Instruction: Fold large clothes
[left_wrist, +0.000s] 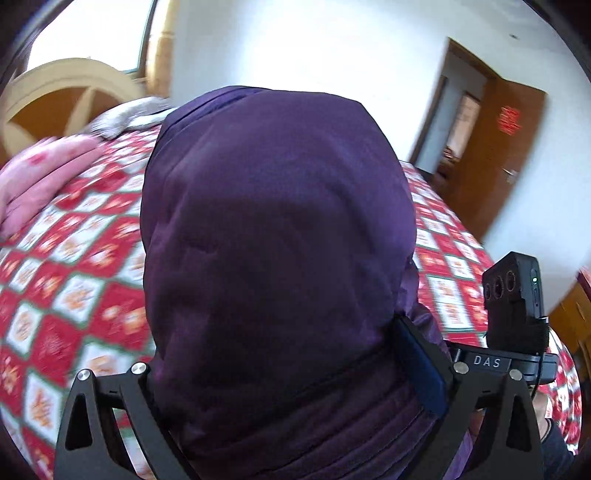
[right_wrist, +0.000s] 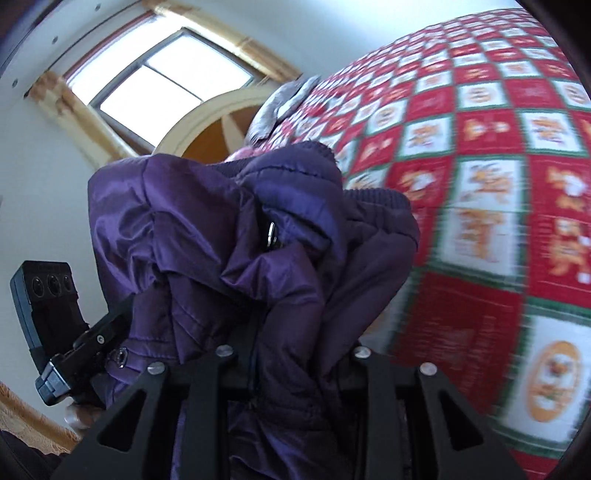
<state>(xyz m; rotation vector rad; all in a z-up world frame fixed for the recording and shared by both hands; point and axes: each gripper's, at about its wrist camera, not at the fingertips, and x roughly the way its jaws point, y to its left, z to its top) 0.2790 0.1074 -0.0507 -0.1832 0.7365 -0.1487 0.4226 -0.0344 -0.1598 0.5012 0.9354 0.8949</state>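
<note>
1. The purple padded jacket (left_wrist: 273, 229) hung in the air above the bed's red, white and green checked quilt (left_wrist: 74, 273), filling the middle of both views and draped over the front of each gripper
2. Only the left wrist view showed the jacket as one smooth, rounded bulge of cloth, along with a pink blanket (left_wrist: 40, 177) bunched at the left of the quilt, a brown door (left_wrist: 506, 158) standing open in the white wall, and the right gripper (left_wrist: 517, 325) at the right edge with its black camera block upright
3. Only the right wrist view showed the jacket (right_wrist: 236, 236) crumpled into loose folds, with a ribbed knit cuff or hem (right_wrist: 373, 195) at its upper right, a metal zip pull (right_wrist: 271, 232) in a crease near the middle and a snap stud (right_wrist: 120, 356) low on the left; it also showed a bright window (right_wrist: 173, 70) with yellow curtains, and the left gripper (right_wrist: 70, 347) at the lower left, tilted
4. Both views caught the arched wooden headboard (left_wrist: 62, 99) and a grey cloth (right_wrist: 284, 103) lying at the head of the bed
5. The right gripper's fingers were buried under the cloth in its own view, so I could not tell whether they were together or apart
6. The left gripper's fingers (left_wrist: 424, 369) showed one dark pad pressed against the jacket's right side; the other was hidden, so their grip could not be judged
7. The background was blurred in both views
</note>
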